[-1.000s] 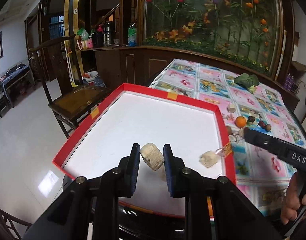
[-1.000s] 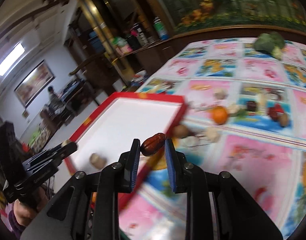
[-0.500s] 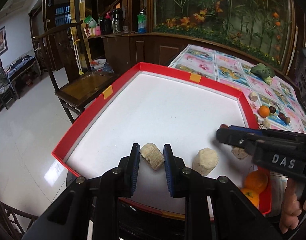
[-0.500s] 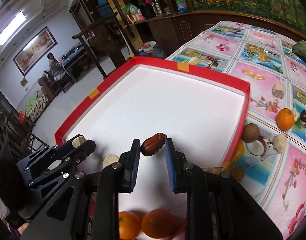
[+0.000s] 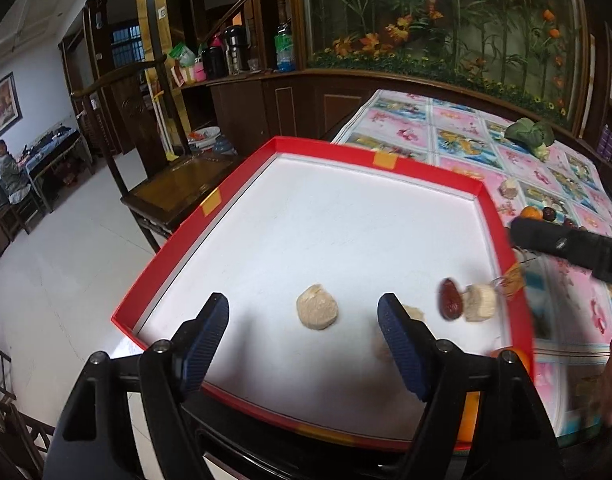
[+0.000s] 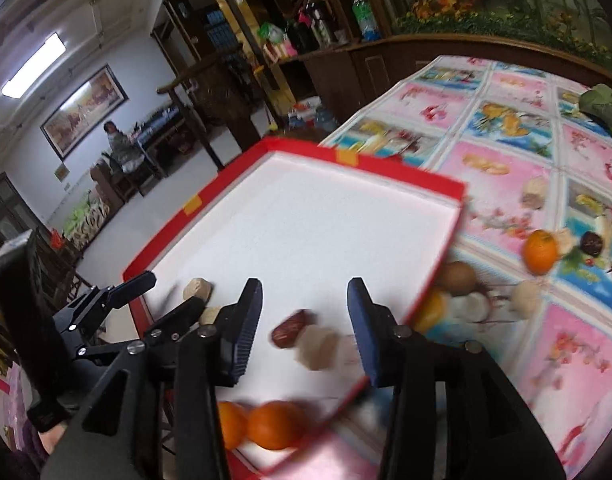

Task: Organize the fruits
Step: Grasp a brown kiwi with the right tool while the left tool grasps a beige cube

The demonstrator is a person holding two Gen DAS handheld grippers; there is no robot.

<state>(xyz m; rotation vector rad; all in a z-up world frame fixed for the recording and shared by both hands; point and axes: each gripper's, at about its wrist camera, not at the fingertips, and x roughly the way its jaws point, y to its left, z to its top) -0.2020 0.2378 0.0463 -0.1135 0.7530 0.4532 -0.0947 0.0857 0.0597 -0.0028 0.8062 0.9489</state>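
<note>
Jaws opening on both grippers, left gripper (image 5: 304, 320) and right gripper (image 6: 304, 320), nothing clamped; tan biscuit-like chunk (image 5: 317, 312) and dark red date (image 6: 292, 328) lie inside the red-rimmed white tray (image 6: 385, 168), an orange tangerine (image 6: 539, 250) and more wait beside it.

Probably home dining room: wooden chair (image 5: 154, 168), floral tablecloth (image 5: 457, 128)

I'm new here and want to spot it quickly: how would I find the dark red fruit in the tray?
Find the big red-rimmed white tray on the flowery tablecloth. In its near right corner lies the dark red fruit, beside a pale beige chunk. It alone there is glossy, oval and maroon.
</note>
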